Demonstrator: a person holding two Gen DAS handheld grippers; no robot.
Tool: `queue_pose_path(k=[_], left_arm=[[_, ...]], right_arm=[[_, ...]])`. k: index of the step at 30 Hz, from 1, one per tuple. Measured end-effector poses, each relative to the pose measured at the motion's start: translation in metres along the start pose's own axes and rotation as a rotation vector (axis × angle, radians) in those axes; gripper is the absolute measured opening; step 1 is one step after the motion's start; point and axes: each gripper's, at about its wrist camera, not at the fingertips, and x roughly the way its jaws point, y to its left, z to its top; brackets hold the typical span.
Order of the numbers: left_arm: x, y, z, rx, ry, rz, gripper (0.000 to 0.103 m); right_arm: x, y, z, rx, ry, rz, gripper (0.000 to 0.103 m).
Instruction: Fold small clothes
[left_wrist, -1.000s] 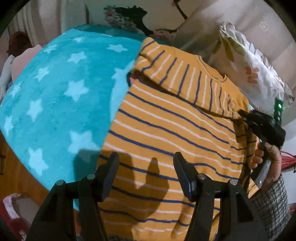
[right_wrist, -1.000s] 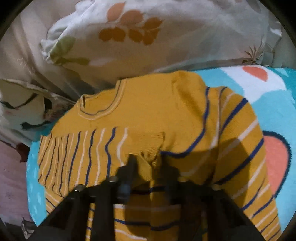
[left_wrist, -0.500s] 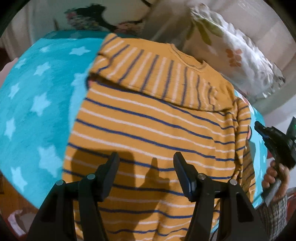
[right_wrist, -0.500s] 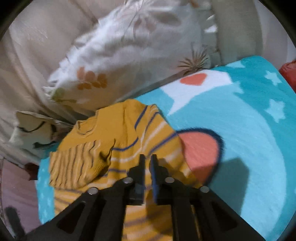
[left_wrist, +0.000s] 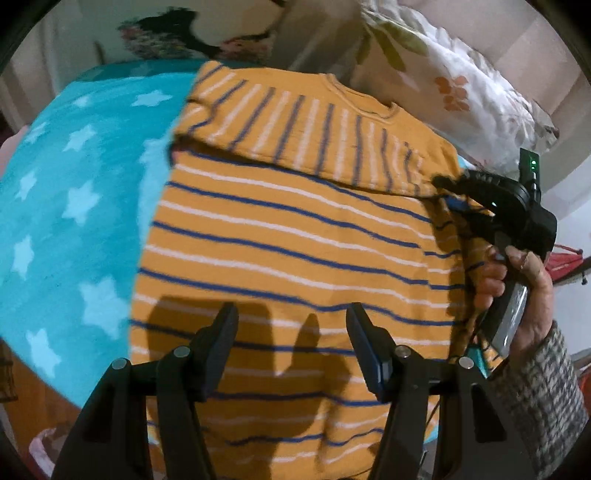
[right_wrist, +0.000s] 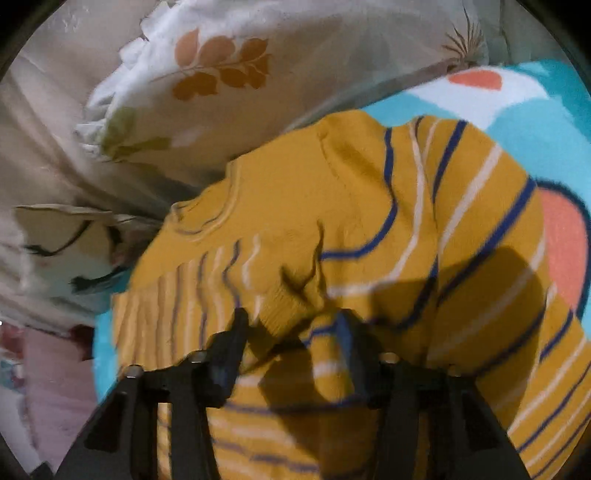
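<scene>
A small mustard sweater (left_wrist: 288, 229) with blue and white stripes lies flat on a turquoise star blanket (left_wrist: 74, 206). One sleeve is folded across the chest below the collar. My left gripper (left_wrist: 291, 317) is open and empty above the sweater's lower body. My right gripper (right_wrist: 291, 325) is open, its jaws either side of the folded sleeve's cuff (right_wrist: 288, 299) near the right shoulder. It also shows in the left wrist view (left_wrist: 443, 182) at the sweater's right edge, held by a hand.
A floral pillow (right_wrist: 229, 74) lies beyond the collar, also in the left wrist view (left_wrist: 454, 74). The blanket has an orange and white patch (right_wrist: 565, 251) right of the sweater. The bed's wooden edge (left_wrist: 22, 398) is at lower left.
The right gripper was shut and lifted back half a second ago; now it is open and back down at the folded cuff. The left gripper has drifted right over the sweater's body.
</scene>
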Motion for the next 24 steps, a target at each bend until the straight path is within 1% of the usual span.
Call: queue_pose_path(k=[1,3,4,5,7,8,9,10,11,13,14,15,17,20,22,24], left_arm=[[-0.003,0.006,-0.001,-0.012,-0.003,0.005,0.060],[-0.009,0.019,-0.002,-0.045,-0.011,0.015,0.060],[-0.012,0.025,-0.002,-0.053,-0.015,0.016,0.060],[-0.014,0.031,-0.002,-0.067,-0.021,0.020,0.060],[-0.014,0.036,-0.001,-0.081,-0.019,0.025,0.060],[-0.012,0.038,0.000,-0.088,-0.013,0.020,0.060],[-0.010,0.039,0.002,-0.093,-0.004,0.007,0.060],[-0.009,0.037,0.003,-0.093,0.001,-0.001,0.060],[-0.008,0.035,0.004,-0.086,0.003,-0.007,0.060],[-0.007,0.024,0.007,-0.060,-0.002,-0.014,0.060],[-0.006,0.016,0.009,-0.042,-0.006,-0.021,0.060],[-0.004,0.010,0.010,-0.033,-0.008,-0.025,0.060],[0.000,0.000,0.011,-0.014,-0.006,-0.037,0.062],[0.012,-0.017,0.011,0.000,0.018,-0.061,0.062],[0.017,-0.024,0.010,0.006,0.033,-0.073,0.062],[0.023,-0.037,0.010,0.020,0.051,-0.089,0.062]], right_arm=[[0.000,0.001,0.003,-0.008,-0.004,-0.001,0.011],[-0.012,-0.006,0.003,-0.009,-0.035,0.028,0.008],[-0.018,-0.011,0.002,-0.014,-0.050,0.019,0.008],[-0.022,-0.018,0.001,-0.013,-0.061,-0.012,0.008],[-0.020,-0.030,0.002,-0.006,-0.052,-0.047,0.008],[-0.018,-0.034,0.001,-0.007,-0.043,-0.046,0.008],[-0.020,-0.035,0.001,-0.015,-0.040,-0.041,0.009],[-0.022,-0.034,0.002,-0.021,-0.038,-0.036,0.013],[-0.032,-0.033,0.002,-0.027,-0.045,-0.020,0.014],[-0.060,-0.039,-0.001,-0.042,-0.073,0.021,0.016],[-0.077,-0.045,-0.003,-0.048,-0.089,0.024,0.019],[-0.092,-0.054,-0.006,-0.049,-0.103,0.016,0.026],[-0.122,-0.083,-0.015,-0.037,-0.126,-0.024,0.034],[-0.164,-0.144,-0.038,0.020,-0.129,-0.128,0.035],[-0.187,-0.186,-0.063,0.079,-0.109,-0.179,0.037],[-0.198,-0.211,-0.086,0.117,-0.082,-0.195,0.038]])
